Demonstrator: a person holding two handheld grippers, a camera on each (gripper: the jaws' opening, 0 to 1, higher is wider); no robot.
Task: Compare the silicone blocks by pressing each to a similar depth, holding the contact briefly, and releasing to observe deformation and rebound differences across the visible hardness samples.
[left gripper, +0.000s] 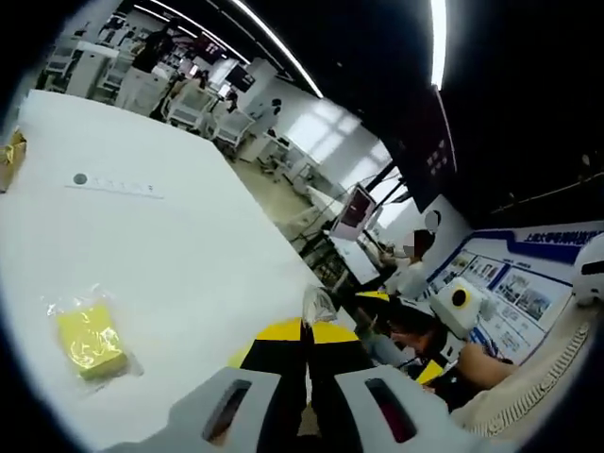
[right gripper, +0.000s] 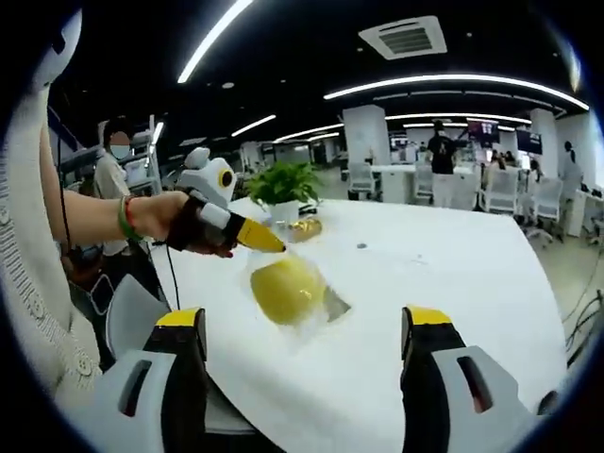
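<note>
Silicone block [right gripper: 288,291] waits under my closed left tongs [right gripper: 269,241]; right tongs [right gripper: 307,354] gape. Next, press down.

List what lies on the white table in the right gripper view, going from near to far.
Yellow silicone block in clear wrap → left gripper's yellow-tipped jaws → gold-wrapped item → potted green plant.

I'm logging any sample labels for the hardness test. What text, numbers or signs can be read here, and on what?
Nothing can be read for certain.
Blue wall board: white characters on its header band, too blurred to read.
Strip on the white table: faint markings, too small to read.
Bagged yellow block: no label visible.
Yellow bagged block at the left claw: no label visible.
</note>
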